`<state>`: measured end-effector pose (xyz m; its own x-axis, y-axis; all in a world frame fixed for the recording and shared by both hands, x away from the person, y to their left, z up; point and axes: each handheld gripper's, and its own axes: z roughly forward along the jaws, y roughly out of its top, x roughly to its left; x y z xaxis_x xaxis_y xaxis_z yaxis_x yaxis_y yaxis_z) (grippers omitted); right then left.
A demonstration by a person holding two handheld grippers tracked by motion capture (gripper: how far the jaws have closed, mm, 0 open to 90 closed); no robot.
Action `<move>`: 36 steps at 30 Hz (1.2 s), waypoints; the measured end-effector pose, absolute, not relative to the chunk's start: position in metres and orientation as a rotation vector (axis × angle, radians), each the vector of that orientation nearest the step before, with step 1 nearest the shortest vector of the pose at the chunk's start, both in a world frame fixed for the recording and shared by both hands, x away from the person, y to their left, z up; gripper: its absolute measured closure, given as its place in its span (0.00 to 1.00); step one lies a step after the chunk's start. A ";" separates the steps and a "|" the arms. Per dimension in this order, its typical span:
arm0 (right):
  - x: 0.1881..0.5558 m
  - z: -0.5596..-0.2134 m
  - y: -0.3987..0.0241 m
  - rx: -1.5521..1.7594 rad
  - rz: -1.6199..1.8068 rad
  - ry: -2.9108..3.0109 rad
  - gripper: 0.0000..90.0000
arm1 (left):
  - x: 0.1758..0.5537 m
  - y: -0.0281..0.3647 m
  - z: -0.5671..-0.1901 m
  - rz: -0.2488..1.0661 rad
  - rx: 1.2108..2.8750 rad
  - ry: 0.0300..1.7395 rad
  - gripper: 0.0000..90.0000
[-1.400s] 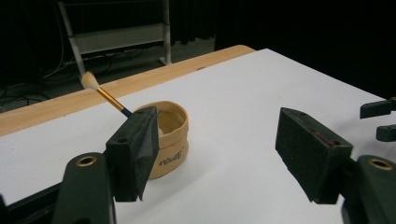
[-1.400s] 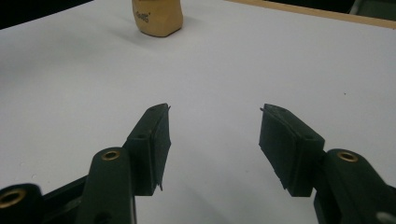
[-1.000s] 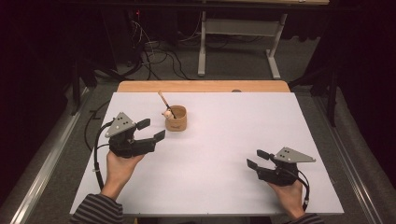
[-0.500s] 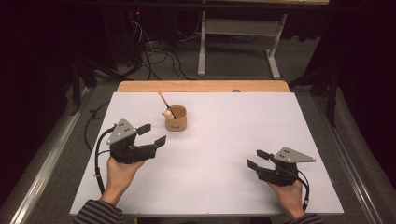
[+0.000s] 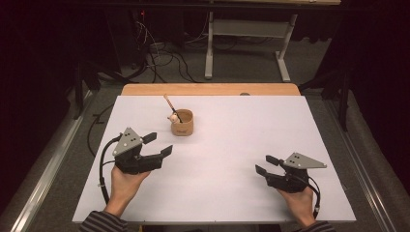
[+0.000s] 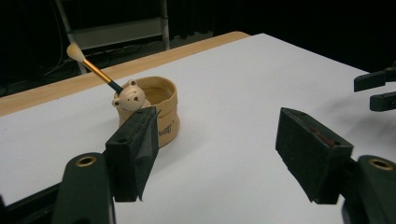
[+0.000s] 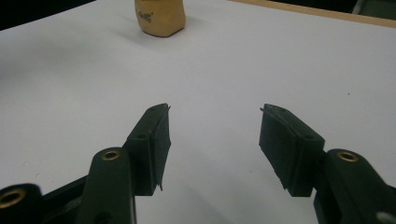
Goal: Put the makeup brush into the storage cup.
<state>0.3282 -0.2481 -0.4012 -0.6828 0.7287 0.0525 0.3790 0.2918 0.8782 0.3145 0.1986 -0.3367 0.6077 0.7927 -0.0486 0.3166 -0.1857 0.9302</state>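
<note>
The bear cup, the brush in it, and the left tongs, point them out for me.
Bear cup (image 5: 183, 126): high view, on its tan front wall.
Brush (image 6: 95, 71): left gripper view, on the gold handle.
Left tongs (image 5: 158, 144): high view, midway between the open fingertips.

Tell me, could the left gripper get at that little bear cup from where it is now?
Probably yes: the left gripper is open, and bare table lies between it and the cup.
</note>
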 end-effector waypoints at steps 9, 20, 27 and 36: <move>0.328 -0.401 -0.248 1.000 1.350 2.209 0.50 | 0.313 0.199 -0.343 0.549 1.763 0.914 0.34; 0.328 -0.401 -0.248 0.994 1.355 2.205 0.50 | 0.312 0.196 -0.349 0.541 1.773 0.918 0.34; 0.328 -0.401 -0.249 0.995 1.356 2.205 0.50 | 0.313 0.194 -0.354 0.529 1.777 0.925 0.34; 0.328 -0.401 -0.248 0.997 1.355 2.206 0.50 | 0.312 0.192 -0.359 0.533 1.792 0.924 0.34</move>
